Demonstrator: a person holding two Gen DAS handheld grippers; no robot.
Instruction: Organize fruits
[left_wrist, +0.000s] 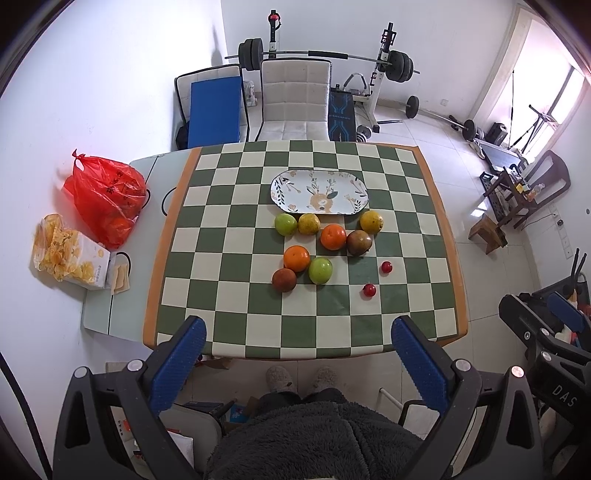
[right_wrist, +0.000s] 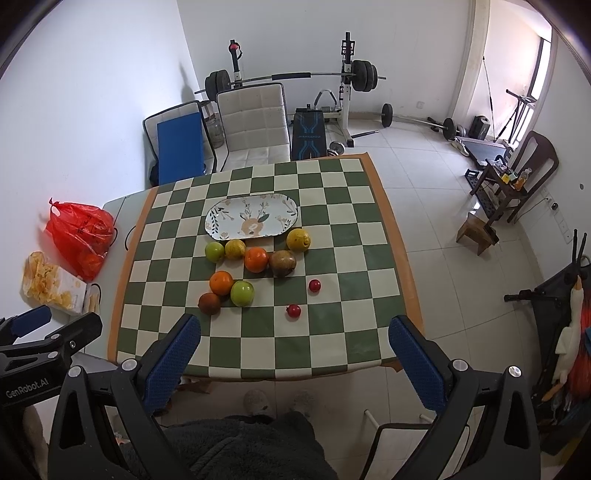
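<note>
An oval patterned plate (left_wrist: 319, 192) (right_wrist: 252, 220) lies empty at the middle back of the checkered table. In front of it lie several loose fruits: two green apples (left_wrist: 320, 270) (right_wrist: 242, 293), two oranges (left_wrist: 296, 258) (right_wrist: 256, 259), two yellow fruits (left_wrist: 371, 221) (right_wrist: 298, 240), two brown fruits (left_wrist: 284, 280) (right_wrist: 209, 303) and two small red fruits (left_wrist: 369, 290) (right_wrist: 293, 311). My left gripper (left_wrist: 300, 332) and my right gripper (right_wrist: 294, 332) are both open and empty, held high above the table's near edge.
A red plastic bag (left_wrist: 105, 195) and a box with a bag of yellow snacks (left_wrist: 70, 254) sit on the bare table strip at left. A padded chair (left_wrist: 295, 99) stands behind the table. Gym gear fills the far room. The person's slippers (left_wrist: 301, 378) show below.
</note>
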